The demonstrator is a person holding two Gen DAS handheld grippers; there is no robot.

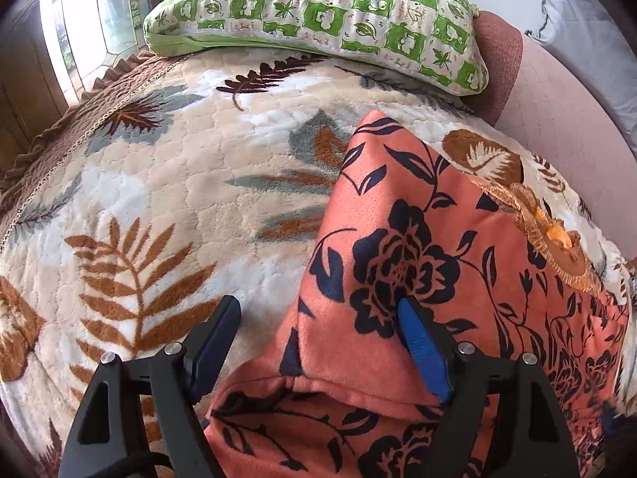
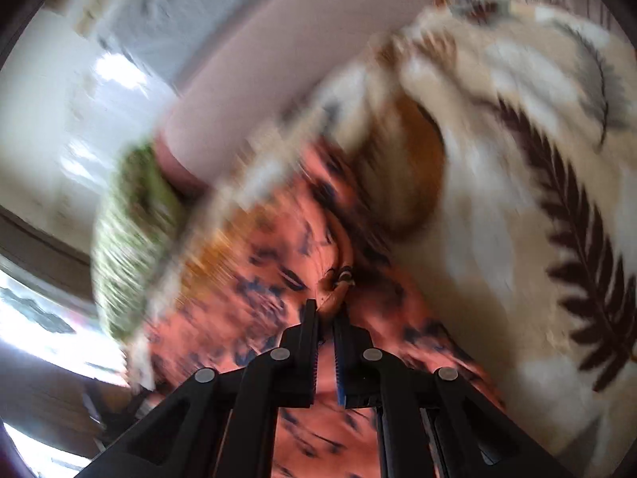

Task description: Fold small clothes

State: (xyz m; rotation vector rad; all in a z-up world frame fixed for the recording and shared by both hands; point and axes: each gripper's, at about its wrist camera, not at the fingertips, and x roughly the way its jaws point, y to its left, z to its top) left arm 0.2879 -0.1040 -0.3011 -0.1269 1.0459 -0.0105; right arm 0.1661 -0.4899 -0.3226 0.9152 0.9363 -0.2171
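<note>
Left gripper (image 1: pixel 318 318): jaws spread wide, one finger (image 1: pixel 217 336) over the blanket, the blue-padded finger (image 1: pixel 422 348) resting on or just above the orange garment (image 1: pixel 398 239); contact there can't be settled, and nothing is clamped between them. Garment: salmon-orange cloth with dark navy flower and leaf print, lying on the bed's cream blanket (image 1: pixel 167 183) with its brown and grey leaf pattern. It runs from a pointed corner in mid-frame toward the camera, where a folded or turned edge sits between the left jaws, low in frame. Orange embroidered trim (image 1: pixel 545 231) shows along the garment's far right edge. Green-and-white checked pillow (image 1: pixel 318 12) lies at the far end of the bed, well apart from the garment; a pinkish padded headboard (image 1: pixel 557 119) curves to its right; a window (image 1: pixel 91 28) sits at far left. Right gripper (image 2: pixel 325 310): view heavily motion-blurred. Jaws drawn nearly together with only a narrow gap, a bunched bit of the orange garment (image 2: pixel 270 263) pinched at the tips. The garment stretches under and beyond the gripper, over the leaf blanket (image 2: pixel 537 183). Green pillow (image 2: pixel 127 247) smeared at left, headboard (image 2: pixel 278 59) above it.
</note>
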